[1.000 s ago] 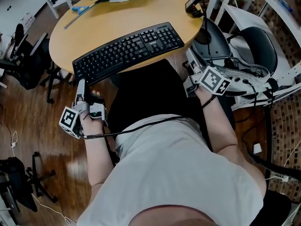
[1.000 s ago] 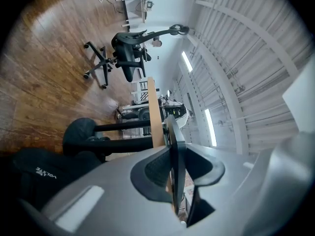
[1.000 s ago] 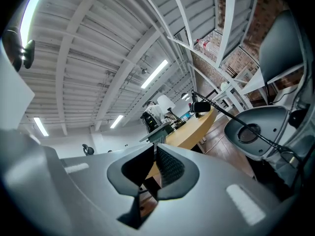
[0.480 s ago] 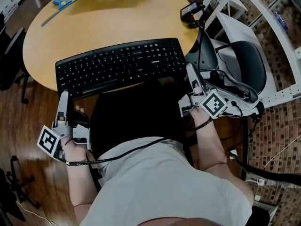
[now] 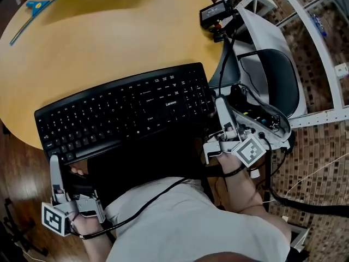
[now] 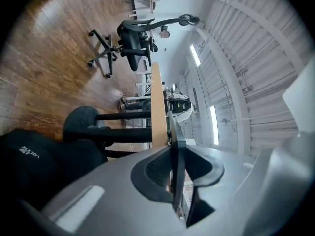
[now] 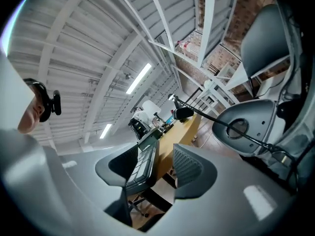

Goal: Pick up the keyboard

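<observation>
Keyboard point(image 5: 128, 113), black and long, aslant at tan table point(image 5: 109, 37) near edge.

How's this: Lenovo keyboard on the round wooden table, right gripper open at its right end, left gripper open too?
One slip: the left gripper is shut, jaws together, per the left gripper view. The Lenovo keyboard does lie on the round wooden table, right gripper open at its right end.

Round wooden table point(image 5: 109, 42); black device point(image 5: 214, 13) at its edge; office chair point(image 5: 278, 86) beside.
</observation>
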A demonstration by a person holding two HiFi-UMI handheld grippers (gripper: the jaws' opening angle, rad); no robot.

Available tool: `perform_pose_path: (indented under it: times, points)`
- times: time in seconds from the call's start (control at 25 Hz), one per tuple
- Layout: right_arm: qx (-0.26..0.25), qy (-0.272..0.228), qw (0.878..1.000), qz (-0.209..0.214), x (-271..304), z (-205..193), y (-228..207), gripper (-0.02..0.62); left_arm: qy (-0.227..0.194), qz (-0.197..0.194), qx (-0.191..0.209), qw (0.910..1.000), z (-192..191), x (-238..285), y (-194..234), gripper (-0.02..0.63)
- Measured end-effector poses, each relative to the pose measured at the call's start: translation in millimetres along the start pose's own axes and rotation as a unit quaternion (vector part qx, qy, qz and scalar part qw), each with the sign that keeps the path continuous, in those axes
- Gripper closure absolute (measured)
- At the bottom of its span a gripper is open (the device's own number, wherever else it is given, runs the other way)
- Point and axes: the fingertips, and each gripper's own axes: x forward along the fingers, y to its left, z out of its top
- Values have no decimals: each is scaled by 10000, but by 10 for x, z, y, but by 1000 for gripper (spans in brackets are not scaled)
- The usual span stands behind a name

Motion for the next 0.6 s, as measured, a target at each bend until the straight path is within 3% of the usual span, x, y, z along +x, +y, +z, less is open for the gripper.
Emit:
perform_pose_path:
  times: [0.2,0.6]
  points:
    - [320,389,9987,17,34,-144,-53,350,26,9,64,10000,-1,-12,-30,471]
    - [603,704,9954,256,129,-295,31,293,63,-27,117,9999,-10,2,-23,471]
